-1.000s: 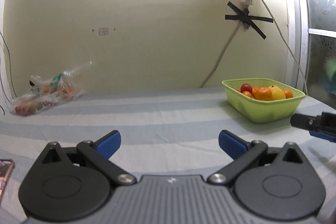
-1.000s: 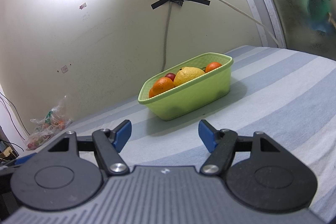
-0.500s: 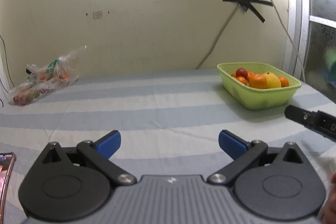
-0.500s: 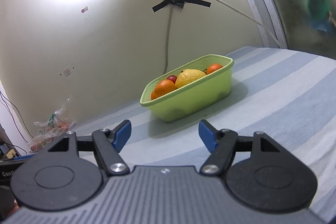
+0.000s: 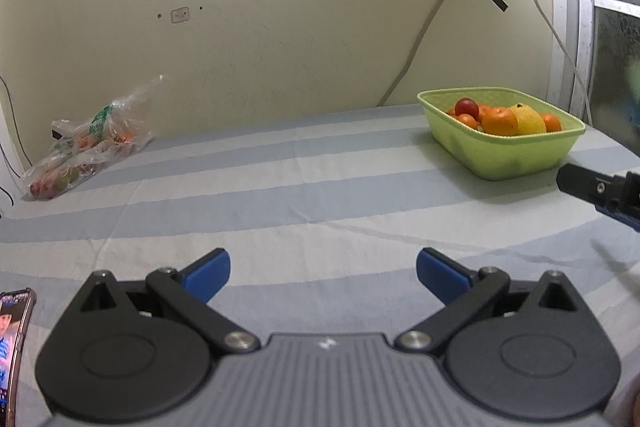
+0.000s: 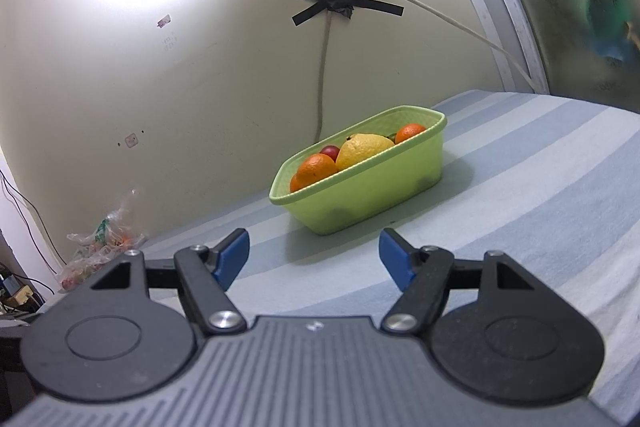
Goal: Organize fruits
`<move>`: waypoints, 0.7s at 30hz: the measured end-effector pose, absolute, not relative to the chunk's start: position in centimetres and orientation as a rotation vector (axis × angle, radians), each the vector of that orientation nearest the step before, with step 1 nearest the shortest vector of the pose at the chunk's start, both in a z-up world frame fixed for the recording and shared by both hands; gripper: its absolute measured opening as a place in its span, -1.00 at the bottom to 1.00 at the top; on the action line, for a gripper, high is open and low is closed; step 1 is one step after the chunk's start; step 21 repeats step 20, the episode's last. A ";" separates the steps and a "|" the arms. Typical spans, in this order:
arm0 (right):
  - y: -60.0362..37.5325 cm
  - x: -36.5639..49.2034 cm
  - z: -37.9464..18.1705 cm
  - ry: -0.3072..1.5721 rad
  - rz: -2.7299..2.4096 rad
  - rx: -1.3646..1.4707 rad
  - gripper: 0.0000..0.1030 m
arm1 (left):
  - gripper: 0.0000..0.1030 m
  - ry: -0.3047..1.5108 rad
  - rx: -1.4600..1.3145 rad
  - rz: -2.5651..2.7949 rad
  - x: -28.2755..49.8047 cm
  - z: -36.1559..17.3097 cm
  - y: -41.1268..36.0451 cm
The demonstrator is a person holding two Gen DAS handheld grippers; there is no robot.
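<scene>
Both cameras have closed in a little on the green basket (image 6: 360, 187) compared with a second ago, and the left view has tipped downward, so the basket now sits lower and larger at the right of that picture. It stands on the striped cloth (image 5: 300, 195) toward the far right corner of the bed-like surface, near the wall, with oranges (image 6: 318, 169), a yellow fruit (image 6: 362, 149) and a small red fruit (image 5: 467, 105) heaped inside.

For the coming move the key relation is this: the basket lies straight ahead of the right gripper (image 6: 314, 253), just beyond its fingertips, with its long axis running from near left to far right across that view. From the left gripper (image 5: 323, 273) it lies well off to the front right, so the right hand is the nearer one (its black finger shows at the right edge of the left view, close to the basket).

At the far left corner, against the wall, a clear plastic bag (image 5: 84, 143) holds more fruit; a phone (image 5: 14, 339) lies at the near left edge.

Each claw is spread wide, blue pads well apart, gripping nothing and touching nothing.
</scene>
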State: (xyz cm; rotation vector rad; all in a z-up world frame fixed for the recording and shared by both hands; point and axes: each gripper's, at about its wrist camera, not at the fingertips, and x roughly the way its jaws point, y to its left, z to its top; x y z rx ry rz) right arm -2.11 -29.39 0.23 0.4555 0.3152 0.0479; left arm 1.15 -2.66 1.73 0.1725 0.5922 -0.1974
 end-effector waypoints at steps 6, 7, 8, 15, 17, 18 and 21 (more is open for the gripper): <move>-29.4 -2.1 0.2 0.314 0.048 0.457 0.43 | 1.00 0.607 0.187 -0.200 1.2 1.4 -2.9; -29.4 -2.1 0.2 0.315 0.047 0.457 0.43 | 1.00 0.608 0.188 -0.200 1.2 1.4 -2.9; -29.4 -2.1 0.2 0.314 0.047 0.457 0.43 | 1.00 0.608 0.190 -0.200 1.2 1.3 -3.0; -29.4 -2.2 0.2 0.314 0.046 0.457 0.44 | 0.99 0.608 0.196 -0.205 1.2 1.1 -3.0; -29.4 -2.2 0.2 0.314 0.046 0.457 0.44 | 0.99 0.587 0.190 -0.210 1.0 1.2 -3.0; -29.4 -2.2 0.2 0.314 0.046 0.457 0.44 | 0.99 0.579 0.187 -0.216 0.9 1.3 -2.9; -29.3 -2.2 0.3 0.314 0.045 0.456 0.44 | 0.99 0.569 0.180 -0.236 0.8 1.5 -2.9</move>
